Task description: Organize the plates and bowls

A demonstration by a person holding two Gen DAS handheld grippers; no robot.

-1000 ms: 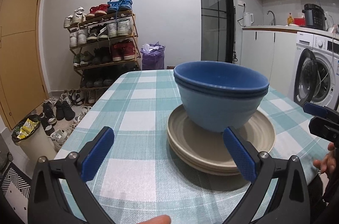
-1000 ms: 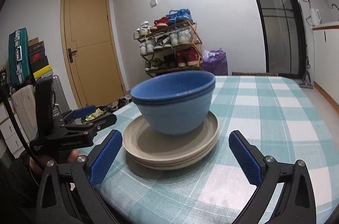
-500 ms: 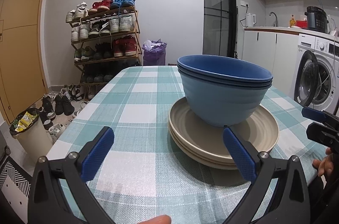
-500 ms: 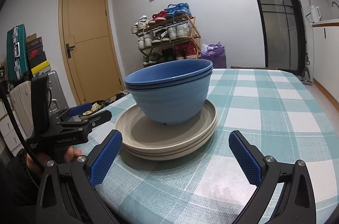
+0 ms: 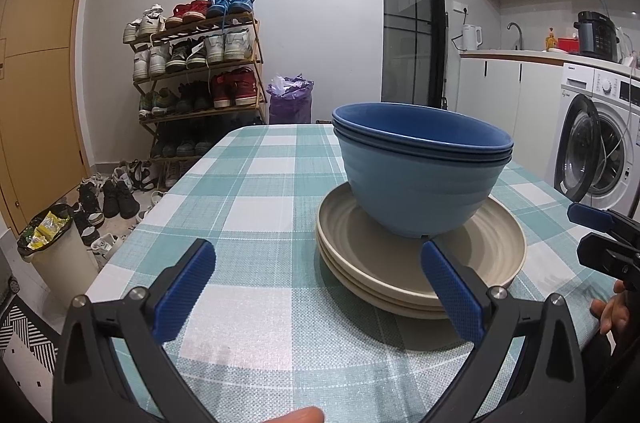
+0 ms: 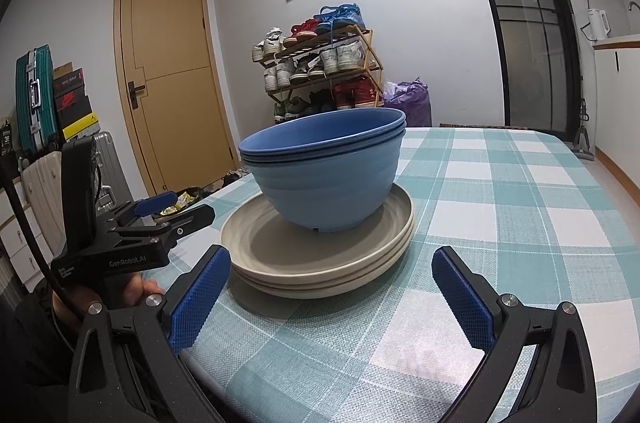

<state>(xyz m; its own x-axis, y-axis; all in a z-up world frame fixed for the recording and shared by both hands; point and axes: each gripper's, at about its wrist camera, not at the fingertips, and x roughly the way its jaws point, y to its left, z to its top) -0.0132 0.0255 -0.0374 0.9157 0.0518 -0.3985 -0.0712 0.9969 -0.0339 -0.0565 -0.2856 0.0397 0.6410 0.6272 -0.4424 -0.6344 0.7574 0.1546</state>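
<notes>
Nested blue bowls [image 5: 420,175] [image 6: 324,175] sit upright in a stack of beige plates [image 5: 416,267] [image 6: 320,255] on the checked tablecloth. My left gripper [image 5: 320,287] is open near the table's front edge, just short of the plates, with nothing between its fingers. My right gripper [image 6: 332,295] is open too, facing the stack from the other side with its blue pads clear of the plates. In the right wrist view the left gripper body [image 6: 128,239] appears at the left, held by a hand.
The teal and white checked table [image 5: 260,183] stretches away behind the stack. Beyond it stand a shoe rack [image 5: 196,71], a purple bag [image 5: 290,101], a bin [image 5: 56,247] by the table's left corner and a washing machine [image 5: 592,143] at the right.
Both grippers have dropped slightly and drawn back a little, so the bowls and plates sit higher and a bit smaller in view. The stack itself has not moved. Both stay open.
</notes>
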